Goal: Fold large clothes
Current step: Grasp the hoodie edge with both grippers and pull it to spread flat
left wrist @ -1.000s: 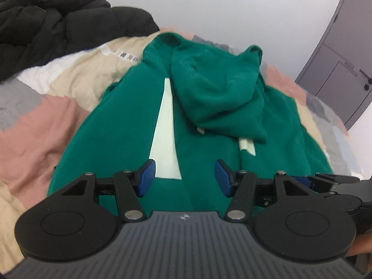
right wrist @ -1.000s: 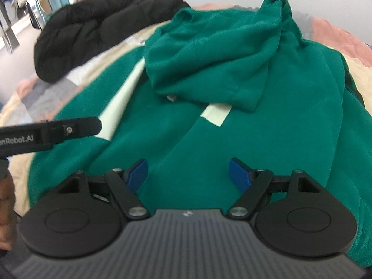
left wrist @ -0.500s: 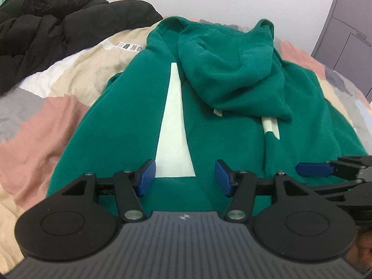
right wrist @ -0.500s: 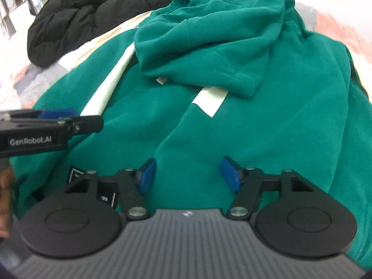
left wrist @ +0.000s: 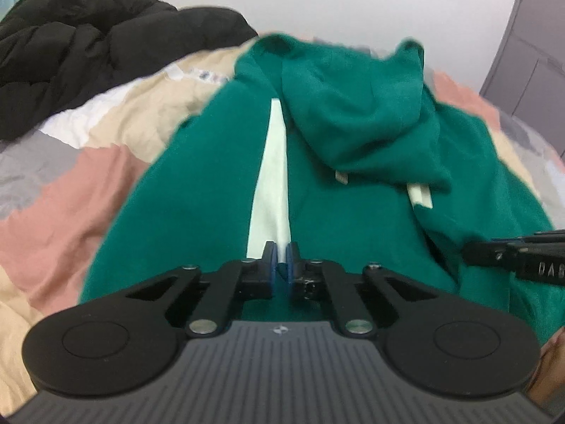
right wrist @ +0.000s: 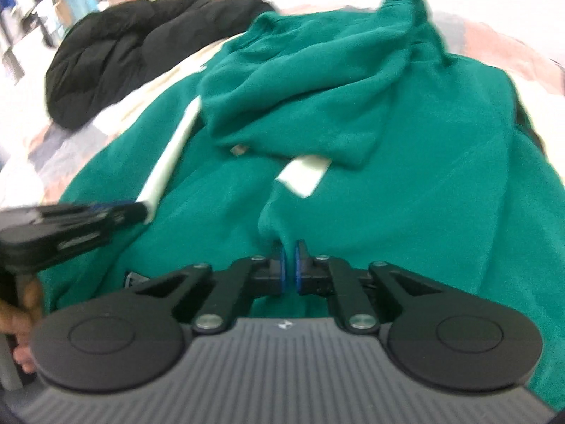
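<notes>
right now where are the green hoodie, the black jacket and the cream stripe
green hoodie (left wrist: 197, 212), left wrist view, left body panel
black jacket (left wrist: 88, 56), left wrist view, middle of the quilting
cream stripe (left wrist: 272, 183), left wrist view, middle of the strip

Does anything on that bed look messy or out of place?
The green hoodie lies rumpled, its hood flopped down over the back. A black puffer jacket sits bunched in a heap beside it on the patchwork bedspread.
</notes>
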`<action>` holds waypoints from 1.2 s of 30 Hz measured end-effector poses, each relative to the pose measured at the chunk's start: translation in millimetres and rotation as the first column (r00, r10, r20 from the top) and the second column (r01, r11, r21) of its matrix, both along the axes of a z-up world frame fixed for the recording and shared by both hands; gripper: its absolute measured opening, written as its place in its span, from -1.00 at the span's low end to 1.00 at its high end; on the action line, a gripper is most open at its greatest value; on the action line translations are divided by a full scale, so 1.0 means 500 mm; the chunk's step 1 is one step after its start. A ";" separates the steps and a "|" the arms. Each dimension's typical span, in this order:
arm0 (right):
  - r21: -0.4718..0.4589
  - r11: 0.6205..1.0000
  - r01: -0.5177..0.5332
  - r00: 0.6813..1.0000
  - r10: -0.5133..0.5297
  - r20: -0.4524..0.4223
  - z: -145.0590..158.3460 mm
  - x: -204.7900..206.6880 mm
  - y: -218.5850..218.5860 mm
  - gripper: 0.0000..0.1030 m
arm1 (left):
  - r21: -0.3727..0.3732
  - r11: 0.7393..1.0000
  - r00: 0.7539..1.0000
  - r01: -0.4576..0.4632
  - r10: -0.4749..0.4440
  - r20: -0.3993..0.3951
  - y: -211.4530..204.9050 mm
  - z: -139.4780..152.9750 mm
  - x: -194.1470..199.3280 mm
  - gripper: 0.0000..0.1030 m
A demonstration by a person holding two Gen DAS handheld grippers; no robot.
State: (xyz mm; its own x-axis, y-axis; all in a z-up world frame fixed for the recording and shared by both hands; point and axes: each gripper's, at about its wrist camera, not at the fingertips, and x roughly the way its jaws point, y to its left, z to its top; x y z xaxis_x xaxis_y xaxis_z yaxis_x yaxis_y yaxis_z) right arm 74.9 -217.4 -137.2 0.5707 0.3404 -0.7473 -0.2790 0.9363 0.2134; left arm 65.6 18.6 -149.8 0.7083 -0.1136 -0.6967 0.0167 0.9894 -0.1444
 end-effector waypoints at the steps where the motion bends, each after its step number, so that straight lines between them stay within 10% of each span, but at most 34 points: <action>1: 0.025 0.999 0.027 1.000 -0.027 -0.002 0.008 0.004 -0.016 -0.86 | -0.017 1.000 1.000 -0.012 0.013 0.013 0.008 0.009 -0.003 -0.90; 9: 0.057 0.981 0.188 0.977 -0.193 0.089 0.097 0.049 -0.146 -0.86 | -0.196 0.966 0.973 -0.166 0.193 0.127 0.168 0.107 0.003 -0.91; 19: -0.031 0.858 0.513 0.837 -0.493 0.237 0.161 0.169 -0.368 -0.86 | -0.101 0.927 0.908 -0.362 0.375 0.186 0.350 0.191 0.100 -0.91; 29: -0.143 0.697 0.702 0.706 -0.655 0.270 0.000 0.283 -0.511 -0.85 | 0.076 0.896 0.898 -0.438 0.432 0.082 0.406 0.055 0.209 -0.90; 36: -0.094 0.685 0.723 0.683 -0.688 0.244 -0.080 0.293 -0.523 -0.83 | 0.103 0.895 0.901 -0.434 0.434 0.027 0.409 0.027 0.222 -0.89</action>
State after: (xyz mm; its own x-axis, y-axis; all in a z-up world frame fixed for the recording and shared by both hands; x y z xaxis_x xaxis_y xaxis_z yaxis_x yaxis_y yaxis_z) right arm 221.5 -478.9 -177.1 0.7126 -0.3393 -0.6141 0.4643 0.8842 0.0502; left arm 176.4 222.9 -136.2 0.6730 0.2779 -0.6854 -0.4172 0.9079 -0.0416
